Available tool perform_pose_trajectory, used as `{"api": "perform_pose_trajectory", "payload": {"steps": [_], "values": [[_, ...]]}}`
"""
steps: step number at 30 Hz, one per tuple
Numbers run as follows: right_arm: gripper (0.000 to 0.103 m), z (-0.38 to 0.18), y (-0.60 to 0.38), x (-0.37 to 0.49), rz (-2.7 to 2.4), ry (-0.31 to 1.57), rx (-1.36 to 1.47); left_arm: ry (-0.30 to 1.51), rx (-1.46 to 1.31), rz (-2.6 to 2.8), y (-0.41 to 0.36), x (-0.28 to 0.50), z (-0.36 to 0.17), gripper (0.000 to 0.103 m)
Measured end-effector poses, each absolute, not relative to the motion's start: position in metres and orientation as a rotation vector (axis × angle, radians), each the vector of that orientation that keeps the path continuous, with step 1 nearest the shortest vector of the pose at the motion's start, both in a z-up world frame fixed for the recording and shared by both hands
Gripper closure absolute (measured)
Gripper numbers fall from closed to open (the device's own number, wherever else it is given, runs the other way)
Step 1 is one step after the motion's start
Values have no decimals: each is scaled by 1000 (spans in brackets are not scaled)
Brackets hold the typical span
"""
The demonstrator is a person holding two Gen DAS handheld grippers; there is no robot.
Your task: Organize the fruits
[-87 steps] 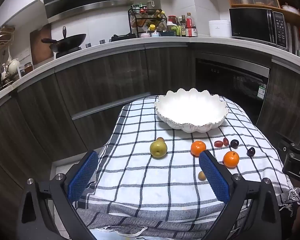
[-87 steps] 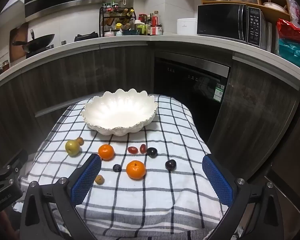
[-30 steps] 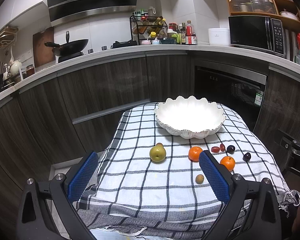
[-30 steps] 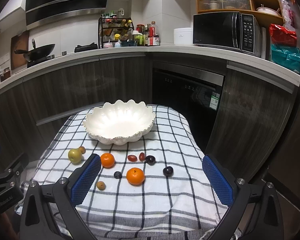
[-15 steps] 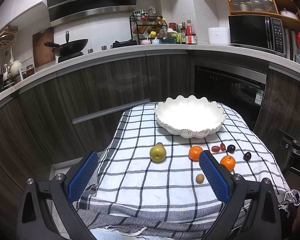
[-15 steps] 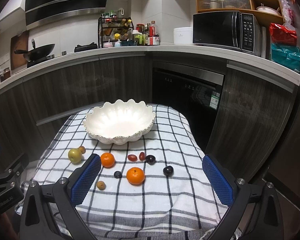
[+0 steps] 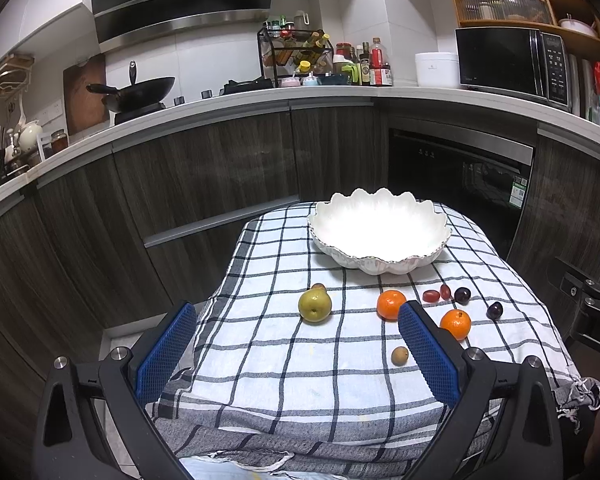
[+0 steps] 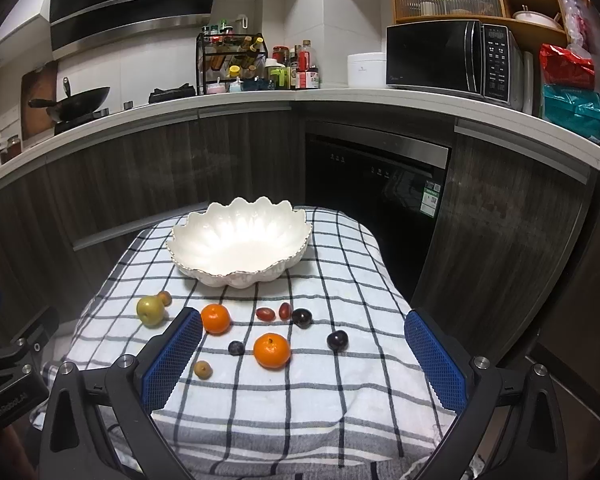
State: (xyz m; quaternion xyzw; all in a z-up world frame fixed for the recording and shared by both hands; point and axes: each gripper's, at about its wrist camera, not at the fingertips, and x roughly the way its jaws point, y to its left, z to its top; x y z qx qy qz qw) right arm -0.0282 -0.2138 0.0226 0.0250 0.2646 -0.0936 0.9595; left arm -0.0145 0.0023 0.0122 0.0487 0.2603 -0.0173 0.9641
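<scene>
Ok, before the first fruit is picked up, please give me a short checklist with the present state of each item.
1. Left gripper open and holding nothing: ok.
2. Right gripper open and holding nothing: ok.
3. White bowl upright on the checkered cloth, with no fruit inside: ok.
4. Fruits apart enough to grasp one alone: ok for the two oranges; not ok for the pear, since a small fruit lies right beside it.
5. Nothing standing between the fruits and the bowl: ok.
6. Cloth lying flat under the fruits: ok; it is bunched only at the near edge.
</scene>
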Motion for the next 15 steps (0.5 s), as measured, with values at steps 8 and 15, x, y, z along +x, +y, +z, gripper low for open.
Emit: {"api": "perform_pose_trajectory", "payload": {"steps": [8,15], "values": [[0,21,-215,-28,-189,545,57,533,103,-36,2,-13,11,0],[0,16,-216,-24,-189,561,66,544,117,-56,-4,-5,6,0]]}}
